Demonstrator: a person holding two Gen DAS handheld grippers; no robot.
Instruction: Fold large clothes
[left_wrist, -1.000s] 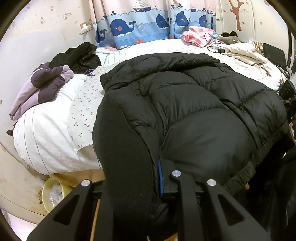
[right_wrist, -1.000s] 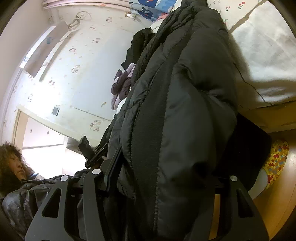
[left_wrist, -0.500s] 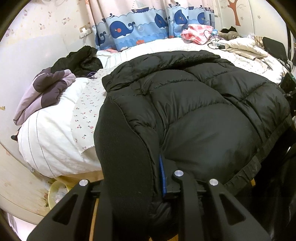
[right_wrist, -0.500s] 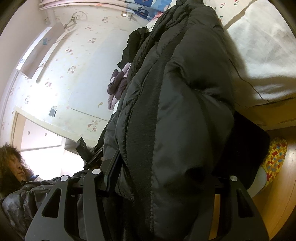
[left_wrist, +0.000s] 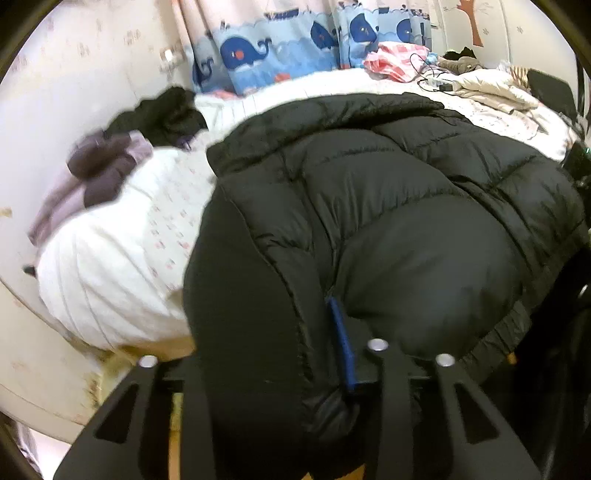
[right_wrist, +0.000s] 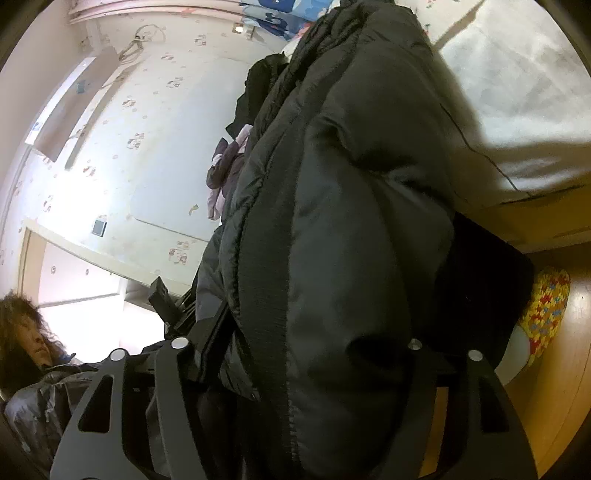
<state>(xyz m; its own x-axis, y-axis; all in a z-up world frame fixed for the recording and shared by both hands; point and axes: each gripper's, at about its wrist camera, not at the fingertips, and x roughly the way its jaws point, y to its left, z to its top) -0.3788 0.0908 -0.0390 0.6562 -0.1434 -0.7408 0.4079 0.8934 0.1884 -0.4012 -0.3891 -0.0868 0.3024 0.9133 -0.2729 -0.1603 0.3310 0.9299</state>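
Note:
A large black puffer jacket (left_wrist: 388, 206) lies spread on the white bed (left_wrist: 110, 258), its hem hanging over the near edge. My left gripper (left_wrist: 280, 376) is shut on the jacket's bottom hem near its ribbed black band (left_wrist: 236, 314). In the right wrist view the same jacket (right_wrist: 351, 221) fills the frame, seen sideways. My right gripper (right_wrist: 295, 369) is shut on the jacket's hem, with the padded cloth bulging between its fingers.
A purple garment (left_wrist: 92, 177) and a dark garment (left_wrist: 162, 114) lie at the bed's far left. Pink cloth (left_wrist: 391, 59), cables and a beige blanket (left_wrist: 491, 85) lie at the back right. Whale curtains (left_wrist: 295, 44) hang behind. A person's face (right_wrist: 29, 332) and a colourful slipper (right_wrist: 546, 310) show on the wooden floor side.
The left wrist view has risen and tilted a little, showing more of the bed beyond the jacket. Both grippers keep their hold on the hem.

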